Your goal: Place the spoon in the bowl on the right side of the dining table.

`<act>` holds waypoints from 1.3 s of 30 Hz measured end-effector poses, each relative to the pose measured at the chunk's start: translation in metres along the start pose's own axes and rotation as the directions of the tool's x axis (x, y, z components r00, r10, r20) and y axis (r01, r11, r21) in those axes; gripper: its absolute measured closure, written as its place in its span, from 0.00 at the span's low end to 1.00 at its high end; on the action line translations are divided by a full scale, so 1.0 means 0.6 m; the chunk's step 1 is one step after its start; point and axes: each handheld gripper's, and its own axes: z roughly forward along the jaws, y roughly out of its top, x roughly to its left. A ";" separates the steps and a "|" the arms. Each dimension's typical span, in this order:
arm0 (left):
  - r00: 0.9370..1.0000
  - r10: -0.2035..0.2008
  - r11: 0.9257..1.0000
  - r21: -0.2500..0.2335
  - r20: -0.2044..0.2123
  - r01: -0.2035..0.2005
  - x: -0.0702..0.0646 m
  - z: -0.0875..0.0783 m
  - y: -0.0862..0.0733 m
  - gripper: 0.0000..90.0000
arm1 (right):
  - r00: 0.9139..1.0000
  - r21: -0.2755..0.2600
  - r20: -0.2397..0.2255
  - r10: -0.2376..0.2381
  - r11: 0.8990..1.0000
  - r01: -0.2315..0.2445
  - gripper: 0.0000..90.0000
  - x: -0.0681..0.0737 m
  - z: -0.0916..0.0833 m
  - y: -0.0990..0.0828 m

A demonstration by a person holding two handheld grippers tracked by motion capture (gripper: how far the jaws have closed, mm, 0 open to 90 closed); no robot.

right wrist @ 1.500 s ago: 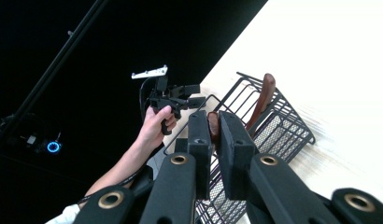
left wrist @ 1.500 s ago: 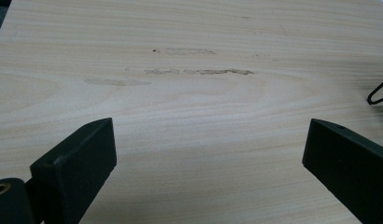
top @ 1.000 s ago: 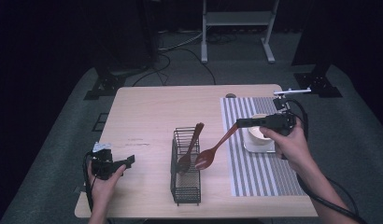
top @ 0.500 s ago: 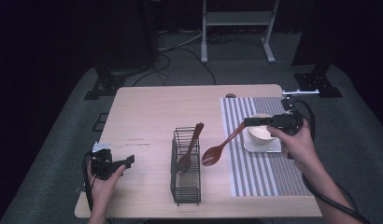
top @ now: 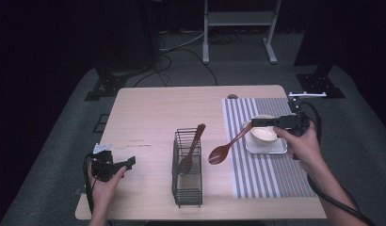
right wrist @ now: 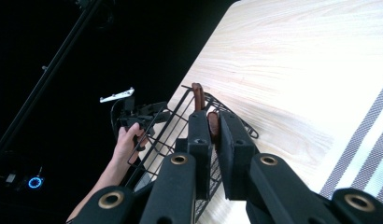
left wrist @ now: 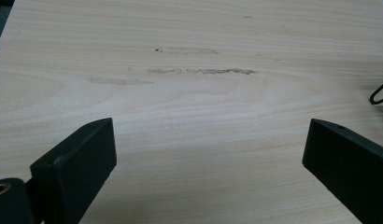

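A person sits at a pale wooden table in a dark room, seen from above, with a set of tongs in each hand.

The right tongs are clenched on the handle of a brown wooden spoon. The spoon hangs in the air, slanting down and to the left, its bowl low over the table between a black wire basket and a grey striped mat. The bowl end is just beside the mat's left edge and apart from the basket. In the right gripper view the two black jaws stand close together with the spoon's brown handle pinched between them.

A second wooden spoon stands tilted inside the basket, its handle leaning up and to the right above the rim.

On the mat, under the right hand, a cream bowl sits on a small square plate.

The left tongs rest near the table's left front edge, well apart from the basket. They are released: in the left gripper view the jaws stand wide apart over bare wood, with nothing between them.
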 end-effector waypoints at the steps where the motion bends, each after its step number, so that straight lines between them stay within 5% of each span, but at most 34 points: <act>1: 1.000 -0.001 1.000 0.000 0.000 0.001 0.000 0.000 0.000 0.02 | 1.000 -0.001 0.002 0.003 1.000 -0.003 0.93 -0.001 0.000 0.000; 39: 1.000 -0.003 1.000 -0.001 0.001 0.003 0.001 0.001 -0.001 0.02 | 0.987 -0.084 0.129 0.096 0.993 -0.086 0.93 -0.078 -0.056 -0.002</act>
